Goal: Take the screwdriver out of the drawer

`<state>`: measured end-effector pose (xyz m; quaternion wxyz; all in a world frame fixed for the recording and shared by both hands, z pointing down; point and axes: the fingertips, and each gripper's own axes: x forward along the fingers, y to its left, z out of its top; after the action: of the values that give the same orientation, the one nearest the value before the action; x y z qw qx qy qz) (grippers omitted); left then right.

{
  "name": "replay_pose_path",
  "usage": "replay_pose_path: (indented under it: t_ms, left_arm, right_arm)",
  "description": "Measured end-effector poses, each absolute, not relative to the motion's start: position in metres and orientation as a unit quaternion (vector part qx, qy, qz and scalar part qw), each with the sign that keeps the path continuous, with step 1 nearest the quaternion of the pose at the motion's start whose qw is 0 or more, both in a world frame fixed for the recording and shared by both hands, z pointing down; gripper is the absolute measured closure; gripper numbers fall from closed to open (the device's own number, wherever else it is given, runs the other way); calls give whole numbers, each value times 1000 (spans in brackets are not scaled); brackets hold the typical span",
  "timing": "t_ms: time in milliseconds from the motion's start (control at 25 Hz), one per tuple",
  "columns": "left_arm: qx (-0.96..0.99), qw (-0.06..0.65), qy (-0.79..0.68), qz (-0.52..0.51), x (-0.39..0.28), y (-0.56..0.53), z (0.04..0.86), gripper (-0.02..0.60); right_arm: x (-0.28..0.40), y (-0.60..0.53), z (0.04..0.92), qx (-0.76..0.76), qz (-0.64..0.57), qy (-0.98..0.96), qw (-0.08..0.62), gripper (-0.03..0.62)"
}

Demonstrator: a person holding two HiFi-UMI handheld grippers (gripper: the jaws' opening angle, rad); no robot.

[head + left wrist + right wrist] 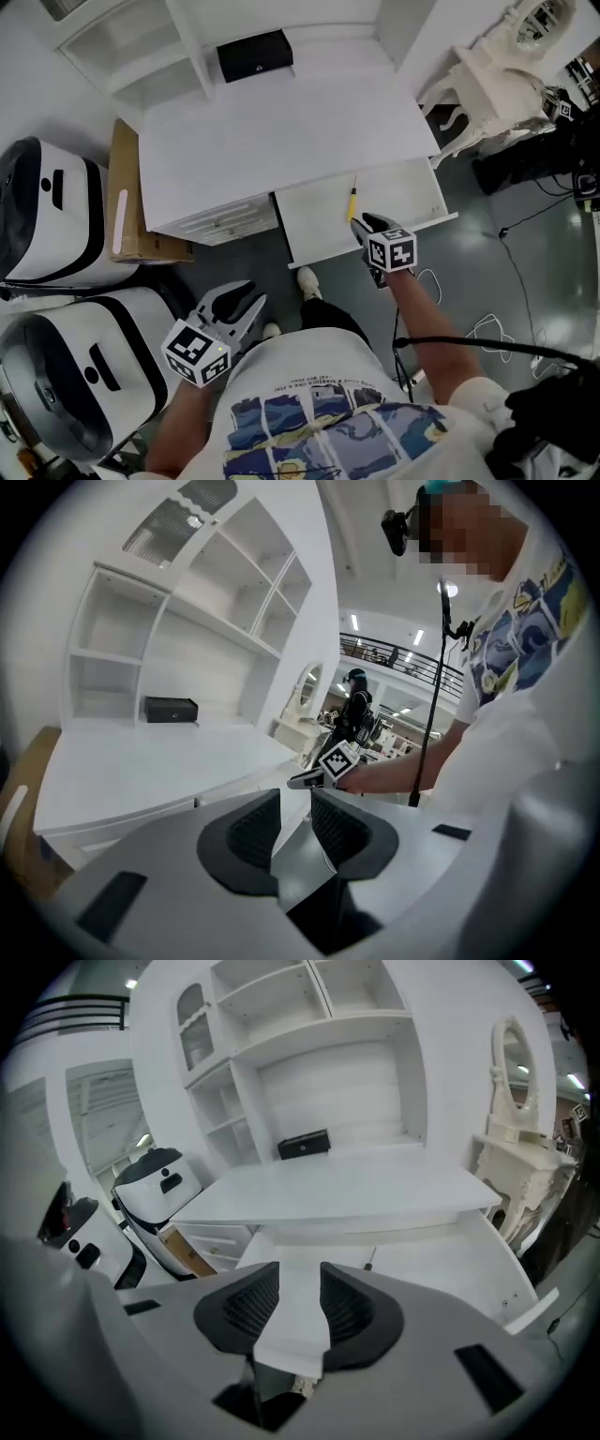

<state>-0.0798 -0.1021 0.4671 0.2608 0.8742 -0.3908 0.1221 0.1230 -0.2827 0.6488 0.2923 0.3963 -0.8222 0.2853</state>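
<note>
Yellow screwdriver (352,202) in open drawer (403,202), right hand-held gripper (364,225) spread beside it, left hand-held gripper (248,300) spread

You work in bright, even overhead light: the white desk (281,141) almost washes out, shadows are soft, and both gripper views bend and darken at their edges.

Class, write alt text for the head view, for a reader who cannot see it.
Seen from above, the right gripper reaches, open, over the front of the open drawer of a white desk, close to a yellow-handled screwdriver lying inside. The left gripper hangs lower left, empty.
</note>
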Motion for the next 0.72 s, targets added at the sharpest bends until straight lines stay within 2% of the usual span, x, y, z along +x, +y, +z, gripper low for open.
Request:
replay_pose_path:
  t_ms: [480,720]
  left_arm:
    - [838,274,-454,129,-70,-159,461,477]
    - [820,285,-479,133,-75,-164,461,477]
  right_arm:
    - [144,-365,767,399,361,-748,387,434]
    - [146,-374,799,402,400,-719,403,427]
